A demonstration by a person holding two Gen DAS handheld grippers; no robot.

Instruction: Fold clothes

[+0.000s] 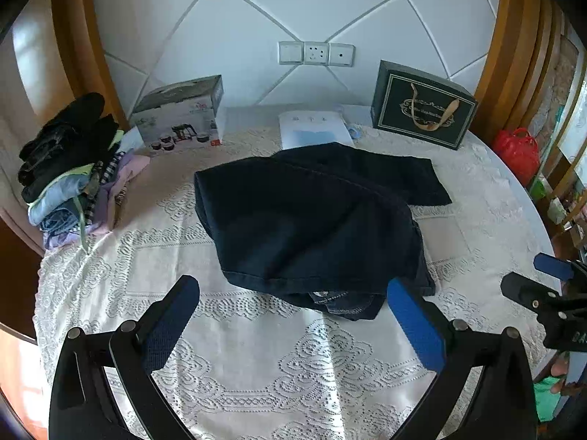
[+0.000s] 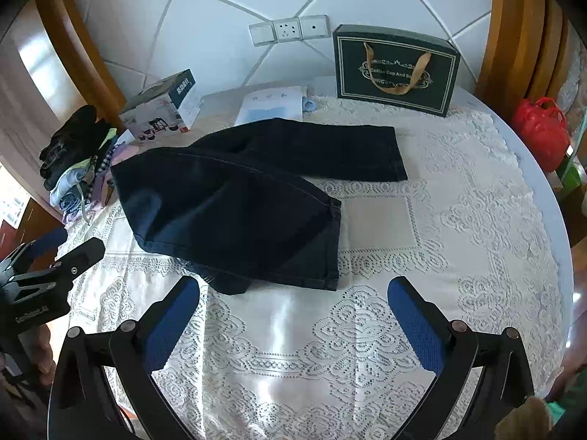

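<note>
Left gripper (image 1: 293, 324) and right gripper (image 2: 293, 324): blue textured pads on black frames, jaws spread wide, holding nothing, both poised over the white lace tablecloth (image 2: 422, 293). Just beyond, at 12 o'clock, dark navy denim jeans (image 1: 312, 216) lie roughly folded mid-table, one leg extending toward 2 o'clock, hem stitching visible. At 10 o'clock, stack of folded mixed-colour garments (image 1: 73, 179). Farthest: dark green rigid gift bag with gold ribbon handle (image 2: 396, 68).

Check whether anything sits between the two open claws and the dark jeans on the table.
Nothing visible does. Only bare lace tablecloth lies between the left claw and the near edge of the jeans, and likewise ahead of the right claw. The boxes and the clothes pile sit beyond or aside.
</note>
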